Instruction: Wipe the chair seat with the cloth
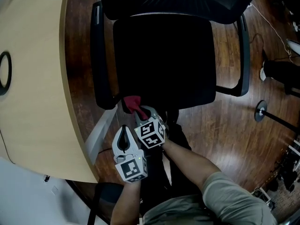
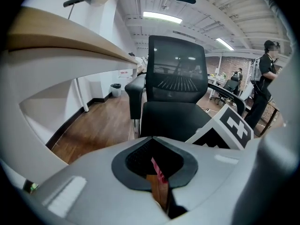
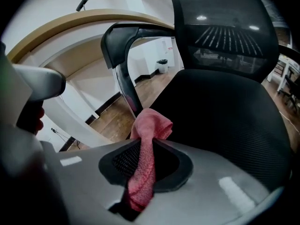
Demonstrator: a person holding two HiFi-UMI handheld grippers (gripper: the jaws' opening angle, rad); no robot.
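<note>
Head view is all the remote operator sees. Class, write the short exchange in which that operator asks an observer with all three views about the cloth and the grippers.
Operator: Is the cloth gripped?
Observer: Yes; the right gripper is shut on it, and its bunched pink end sticks out ahead.
Operator: Does it touch the seat?
Observer: It sits beside the seat's front corner, by the armrest post; contact is unclear.
Operator: And the left gripper?
Observer: Its jaws stand nearly together; a red sliver shows in the gap, whether held I cannot tell.
</note>
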